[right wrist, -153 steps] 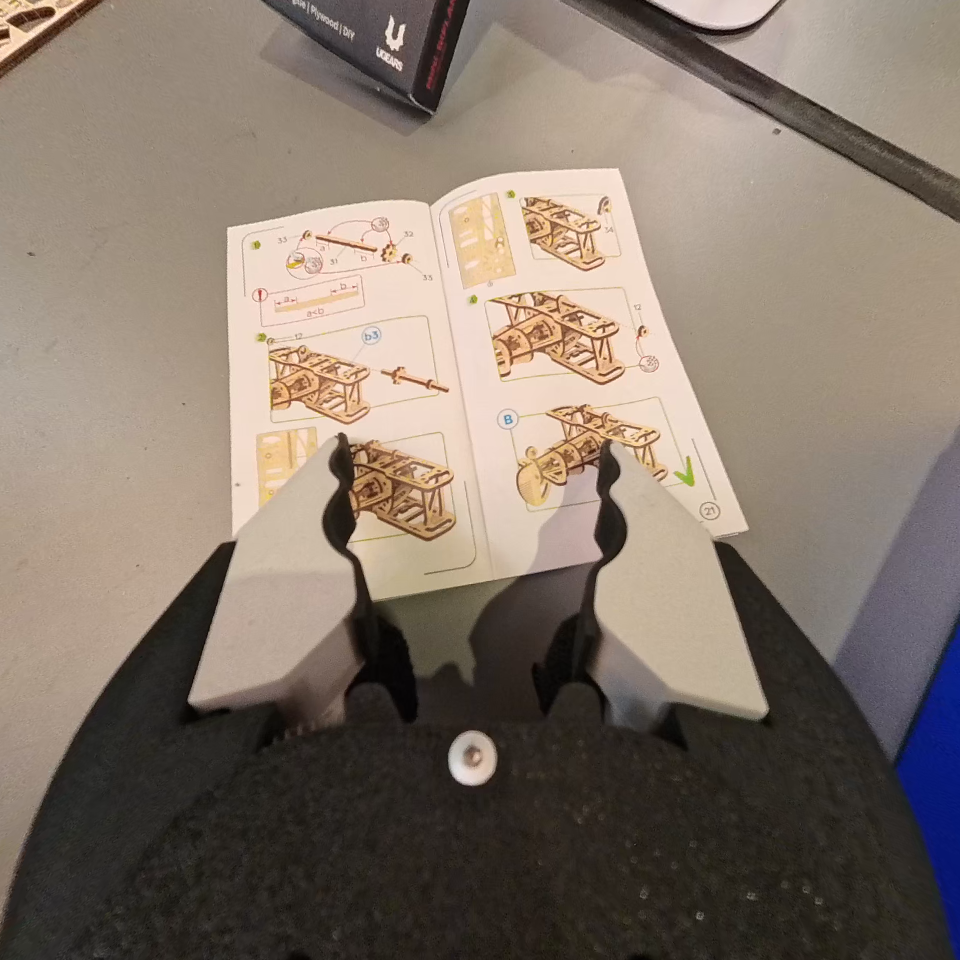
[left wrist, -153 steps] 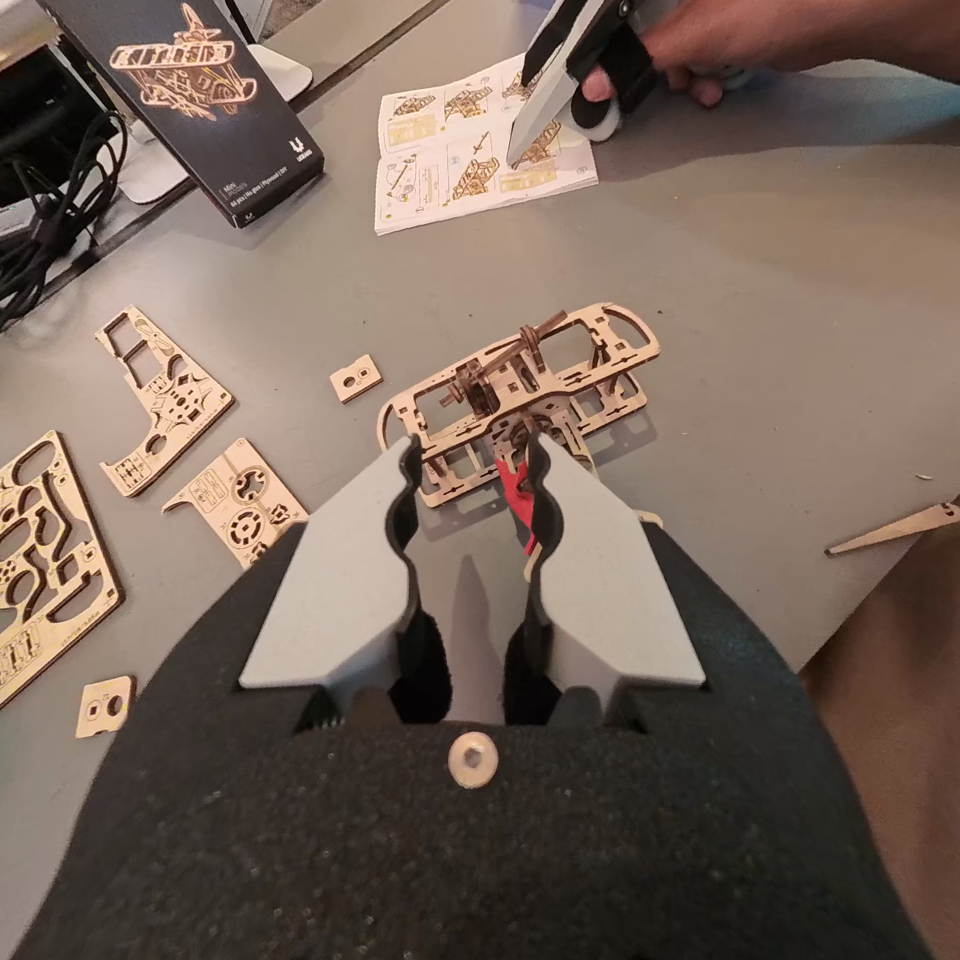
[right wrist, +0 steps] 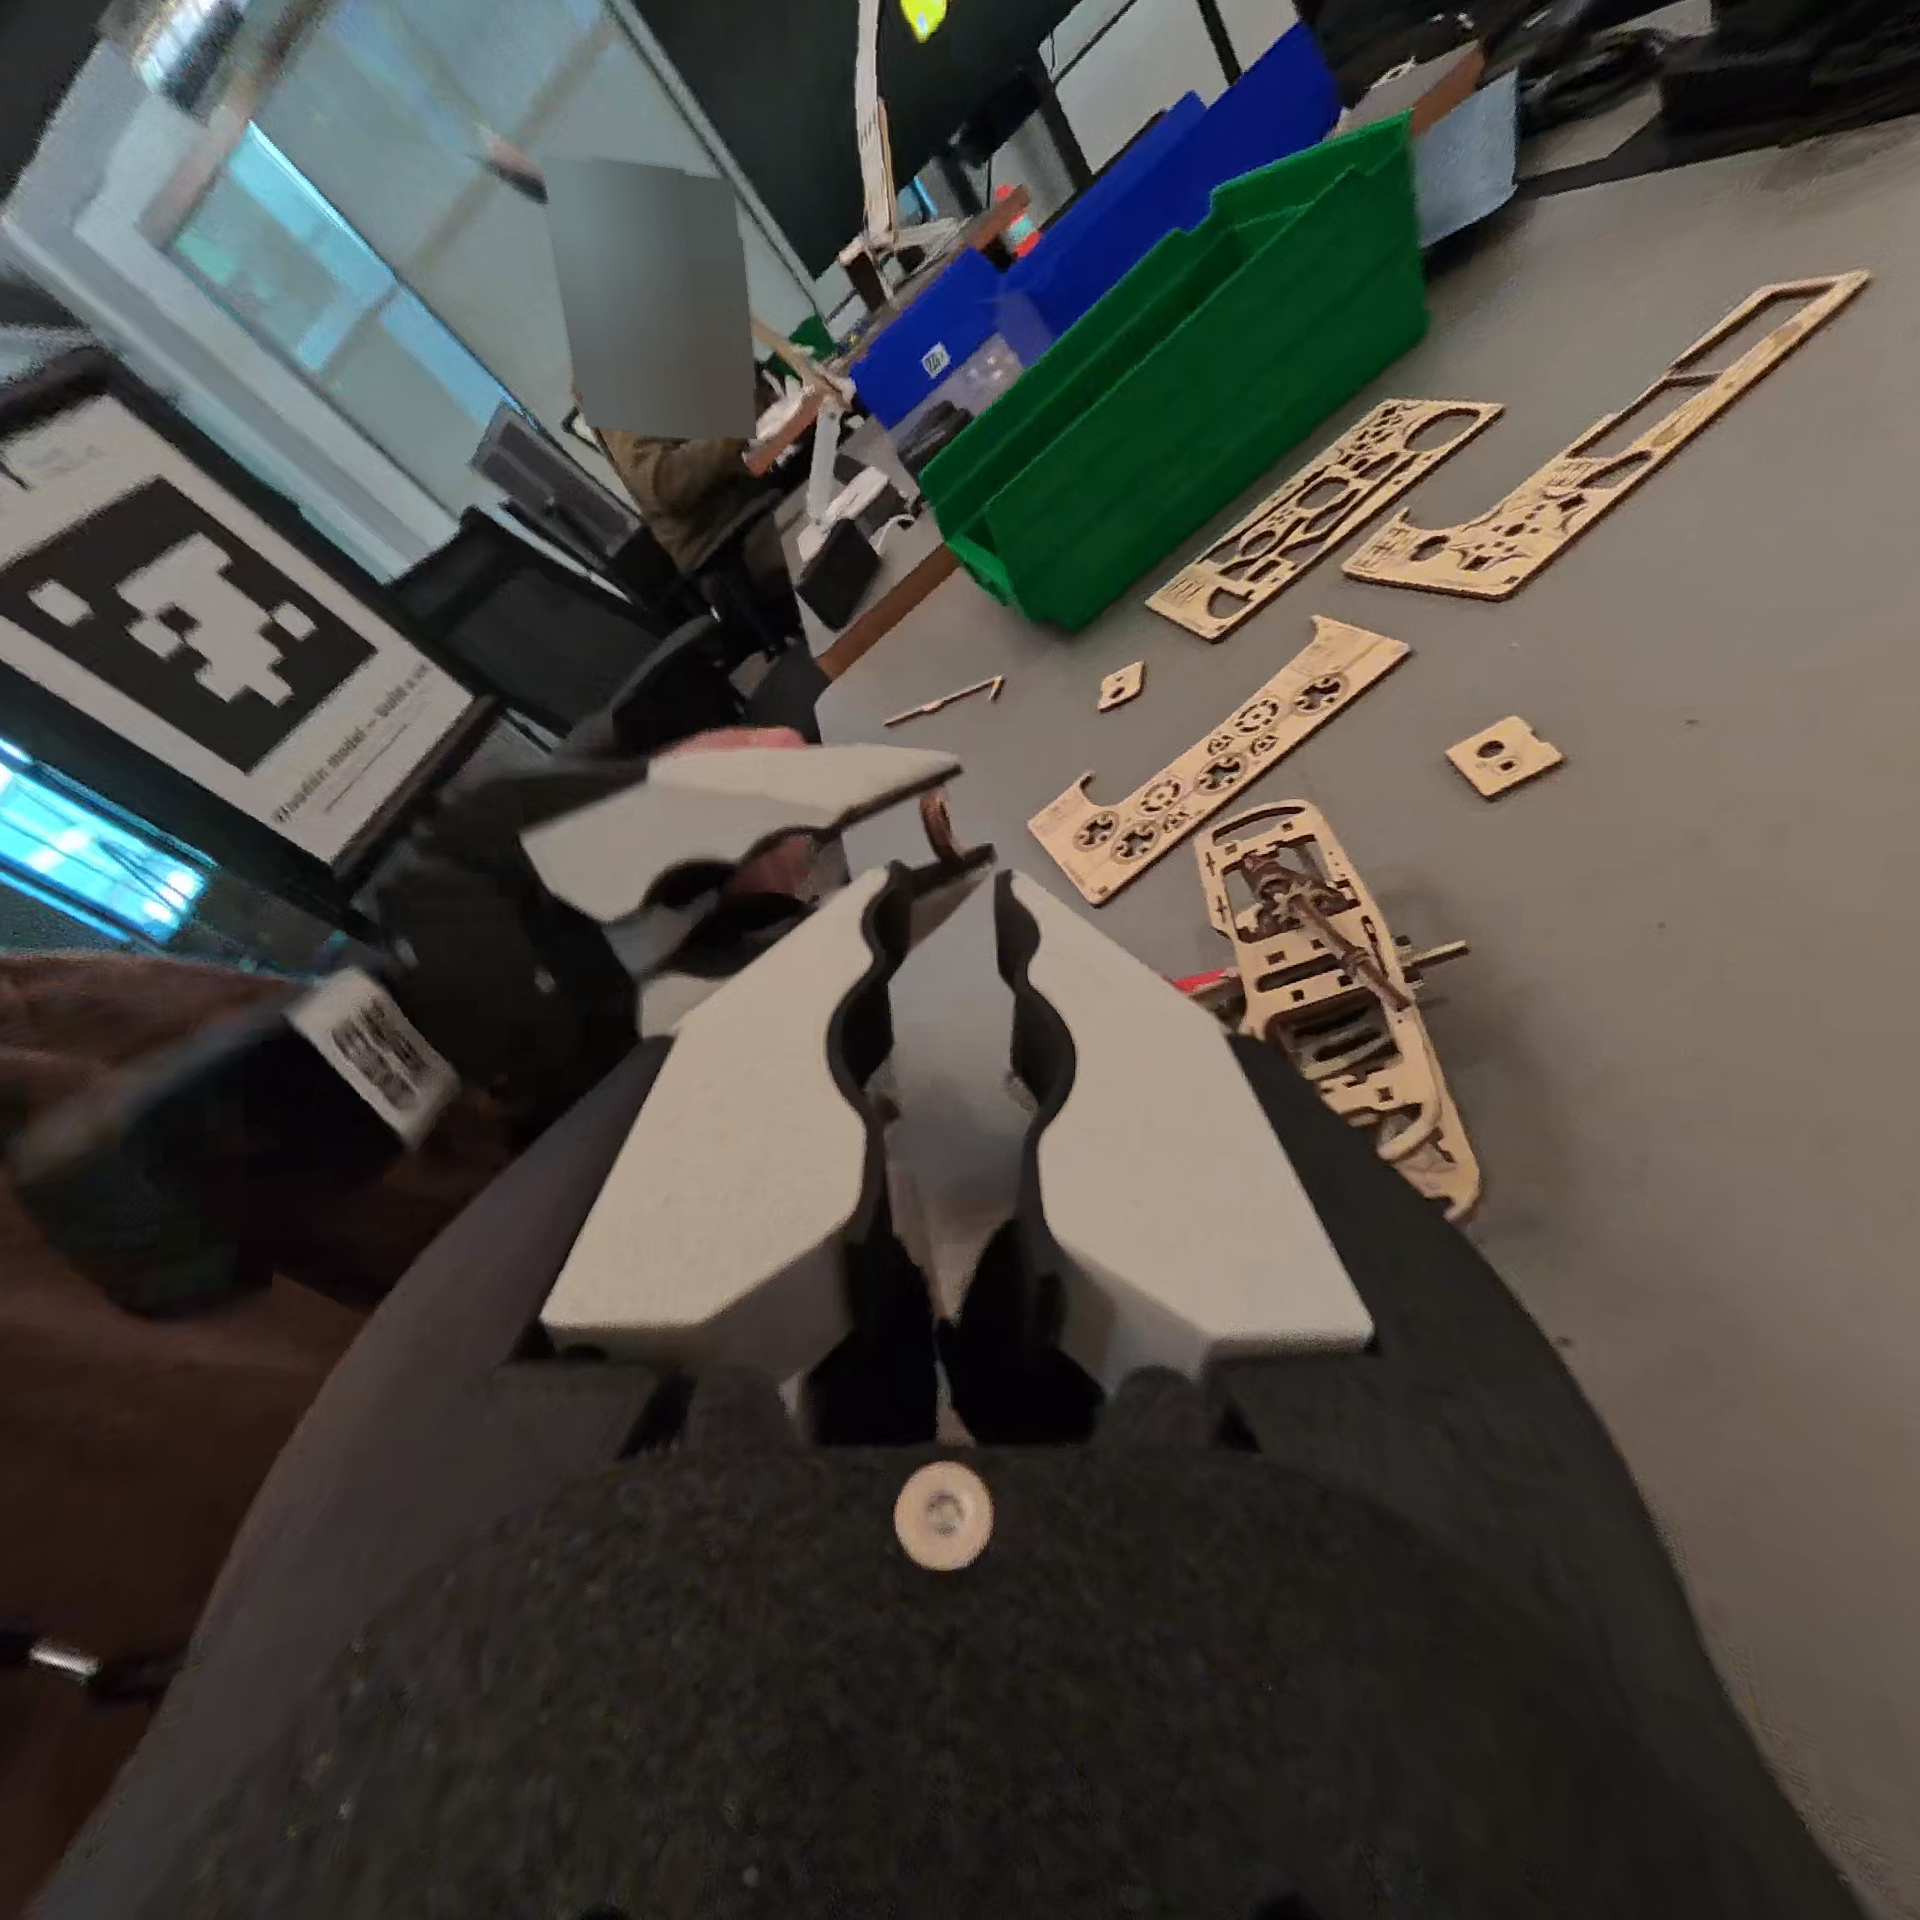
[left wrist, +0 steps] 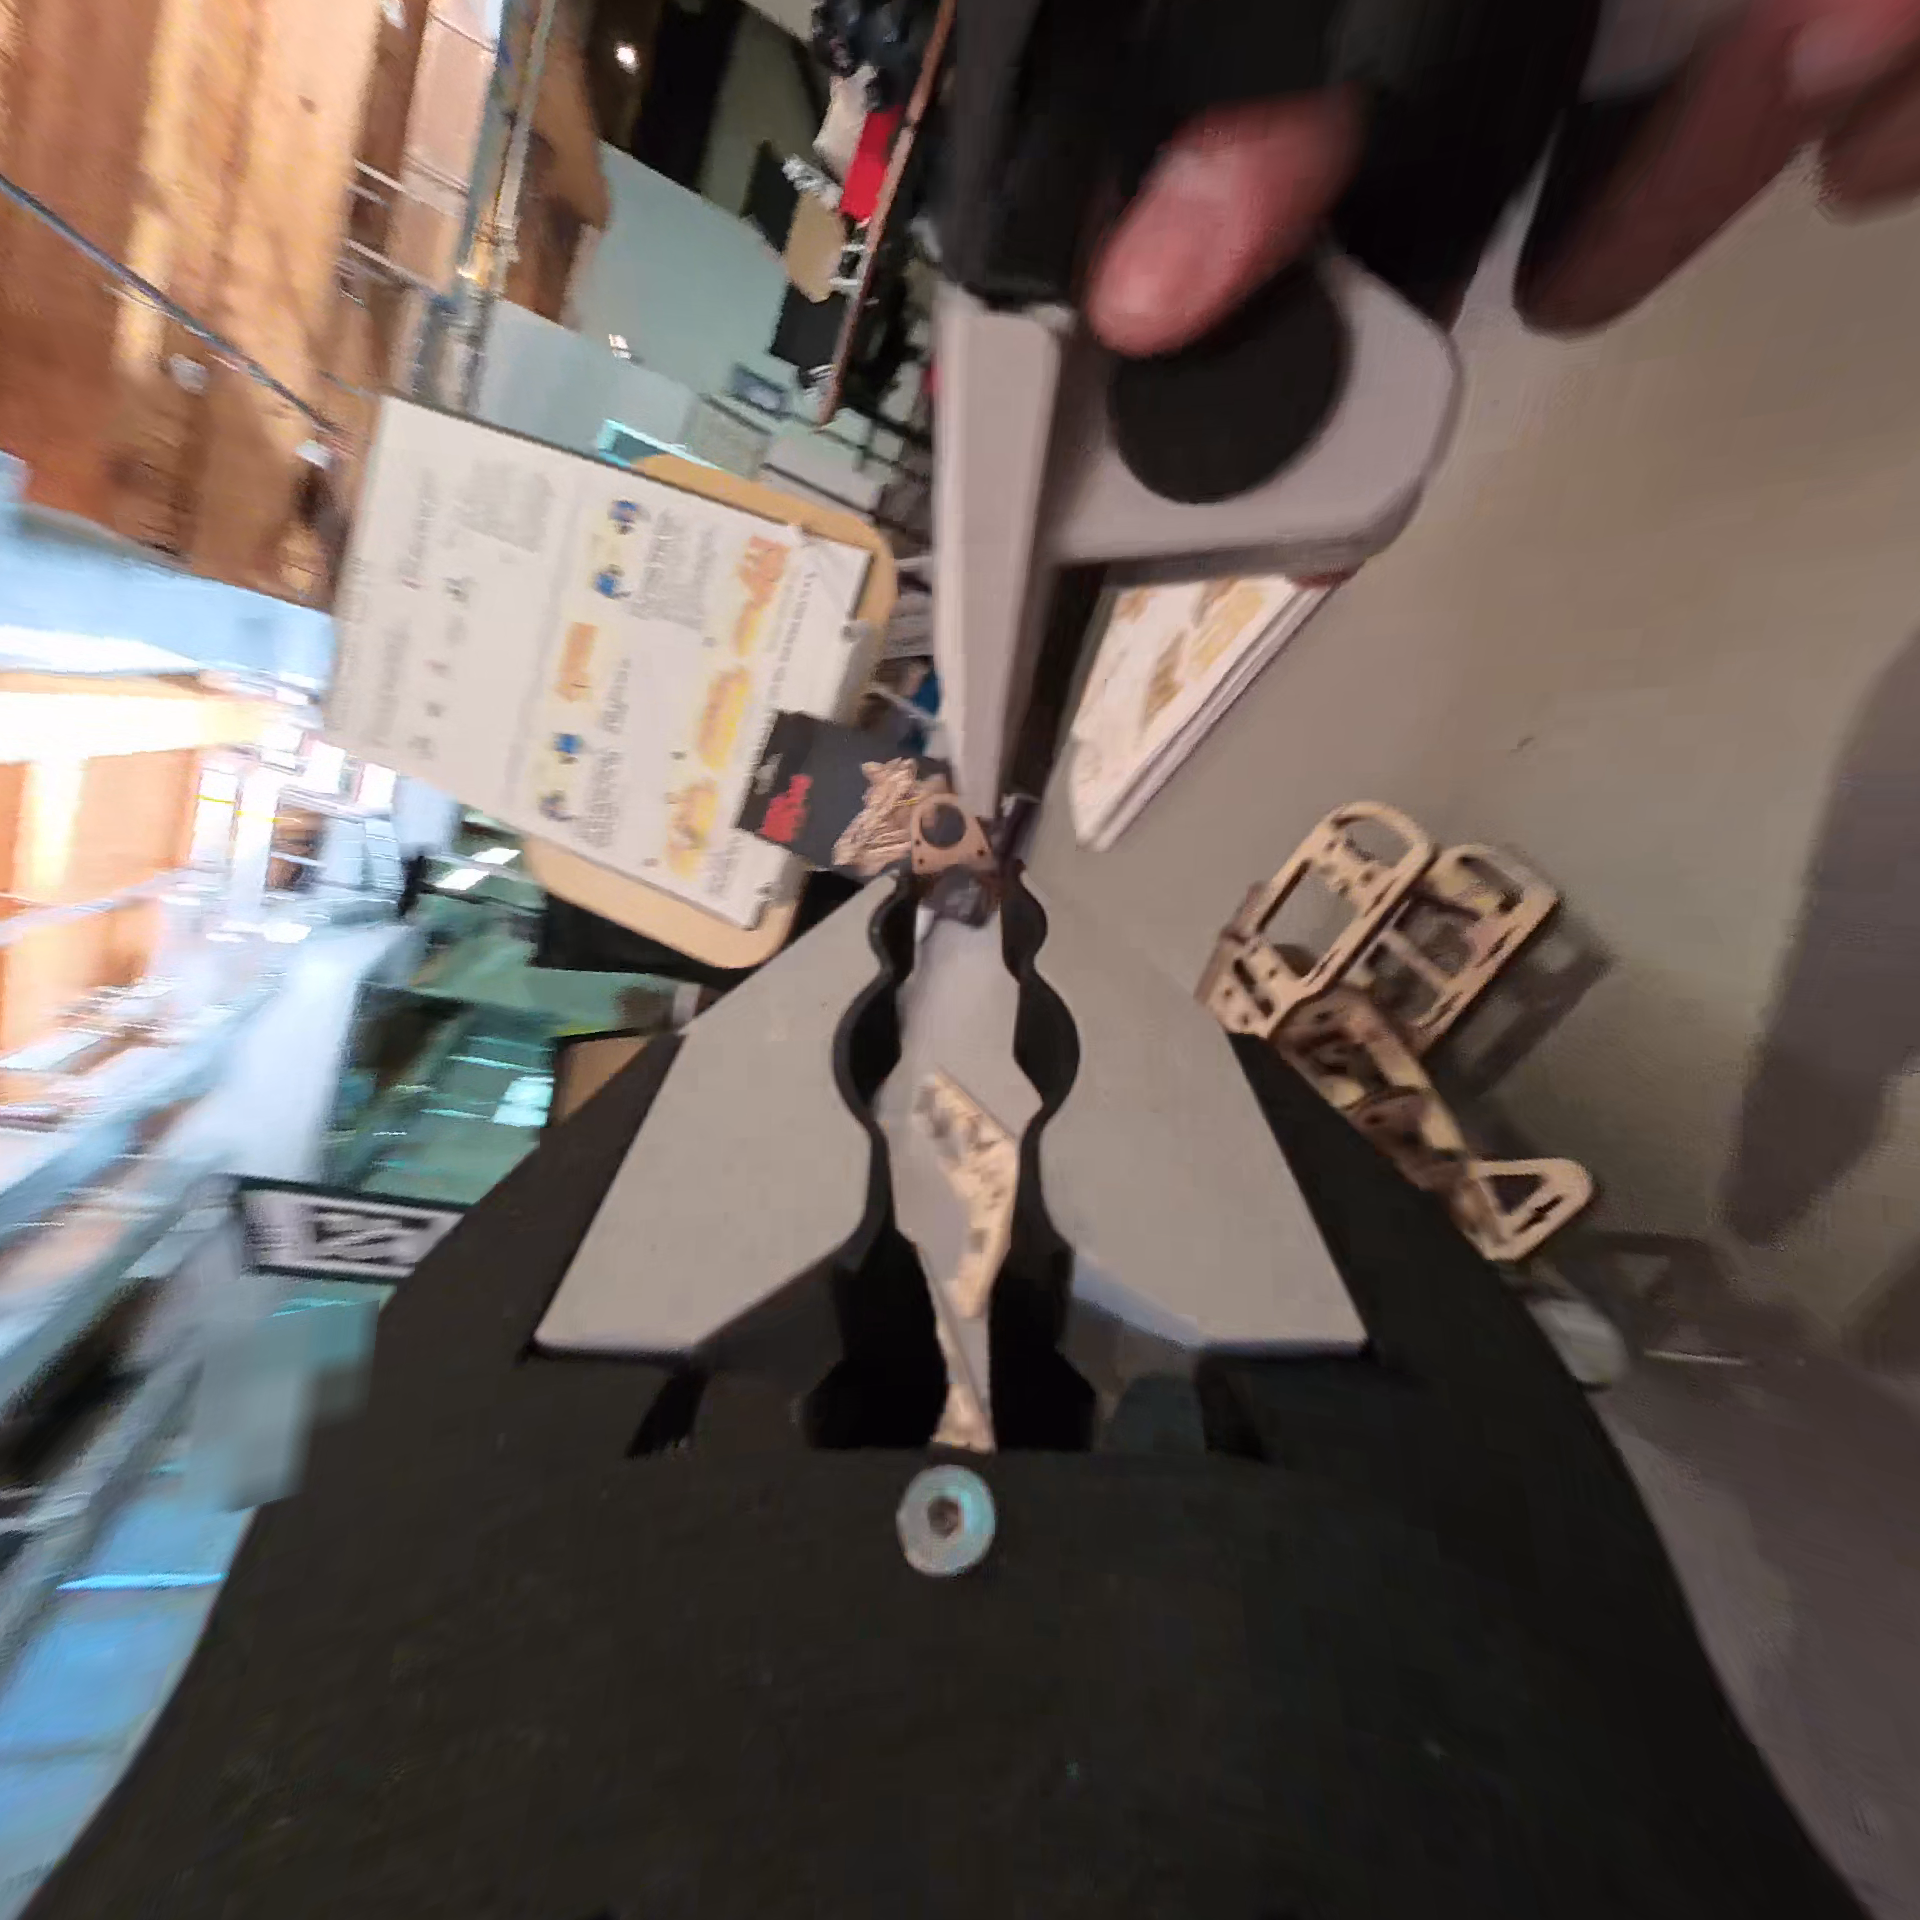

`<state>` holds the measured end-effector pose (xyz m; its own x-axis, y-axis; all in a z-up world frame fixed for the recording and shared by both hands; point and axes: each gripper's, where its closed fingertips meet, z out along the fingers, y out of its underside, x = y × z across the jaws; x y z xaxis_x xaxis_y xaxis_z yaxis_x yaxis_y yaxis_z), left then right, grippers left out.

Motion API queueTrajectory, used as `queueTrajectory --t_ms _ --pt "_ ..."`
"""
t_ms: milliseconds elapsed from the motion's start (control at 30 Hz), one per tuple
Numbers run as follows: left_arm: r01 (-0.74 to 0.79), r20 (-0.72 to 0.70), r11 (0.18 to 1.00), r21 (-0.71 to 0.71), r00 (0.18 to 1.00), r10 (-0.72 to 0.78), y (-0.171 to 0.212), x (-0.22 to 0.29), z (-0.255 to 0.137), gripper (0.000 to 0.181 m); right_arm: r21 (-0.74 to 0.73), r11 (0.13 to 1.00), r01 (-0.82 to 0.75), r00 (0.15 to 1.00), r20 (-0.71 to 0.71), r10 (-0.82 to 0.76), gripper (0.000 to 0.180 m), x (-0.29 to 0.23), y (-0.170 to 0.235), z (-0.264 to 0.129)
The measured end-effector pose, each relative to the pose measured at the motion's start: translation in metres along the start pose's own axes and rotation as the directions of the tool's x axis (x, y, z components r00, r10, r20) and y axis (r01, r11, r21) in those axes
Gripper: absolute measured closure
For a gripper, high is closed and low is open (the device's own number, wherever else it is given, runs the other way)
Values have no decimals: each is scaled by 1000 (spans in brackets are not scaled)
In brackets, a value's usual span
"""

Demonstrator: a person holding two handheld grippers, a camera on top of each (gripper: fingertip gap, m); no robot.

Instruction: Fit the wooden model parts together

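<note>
**Part pinched in mid-air where two tools meet**

Left tool [left wrist: 956, 883]: jaws narrow, tips closed on a small wooden piece [left wrist: 948, 836], rounded, with a dark hole through it. It is held up off the worktop [right wrist: 1662, 935].

Right tool [right wrist: 943, 883]: jaws narrow, with a slim gap between them. Its tips are right at the piece. Something dark sits at those tips, but I cannot tell whether the tool grips it or only touches it.

Biplane model [right wrist: 1330, 997]: resting on the worktop to the right, apart from both tools. Punched-out sheets [right wrist: 1320, 520] lie beyond it, near a green bin [right wrist: 1195, 416].

Risks, as judged from here:
- The piece is small and caught only at the very fingertips. A slight twist from the right tool could flick it out and off the worktop.
- Pushing two parts together while both float puts side load on thin plywood, so a tab may snap or seat crooked.
- The model is unheld. If the piece goes to it next, it may skid under a one-sided push.

Hard to read:
- The left wrist view is tilted and smeared by motion.
- The contact point is tiny in both views and partly masked by the finger edges.
- The far side of the piece is hidden.
- The instruction booklet [left wrist: 1174, 686] is half covered by the right tool.
</note>
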<state>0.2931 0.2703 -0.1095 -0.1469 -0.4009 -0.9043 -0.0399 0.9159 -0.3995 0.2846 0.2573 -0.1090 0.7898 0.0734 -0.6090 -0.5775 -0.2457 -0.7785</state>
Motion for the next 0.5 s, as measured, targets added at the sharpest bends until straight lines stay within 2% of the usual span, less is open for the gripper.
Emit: queueTrajectory --t_ms 33,133,267,400,500 --pt "-82 46 997 -13 996 83 1 1 0 167 16 999 -44 999 8 44 163 -2 -1 2" --pt "-273 157 960 -54 948 278 1 3 -2 168 63 970 -237 971 60 233 162 -3 -2 9" --pt "-300 185 952 -58 934 305 -1 6 -3 168 116 848 -517 847 213 487 164 -2 -5 12" --pt "-332 202 940 -72 919 340 0 7 -2 168 110 750 -652 741 302 600 165 1 -2 10" --pt "-366 212 928 -68 904 372 0 9 -3 168 78 716 -694 696 325 640 163 2 2 5"
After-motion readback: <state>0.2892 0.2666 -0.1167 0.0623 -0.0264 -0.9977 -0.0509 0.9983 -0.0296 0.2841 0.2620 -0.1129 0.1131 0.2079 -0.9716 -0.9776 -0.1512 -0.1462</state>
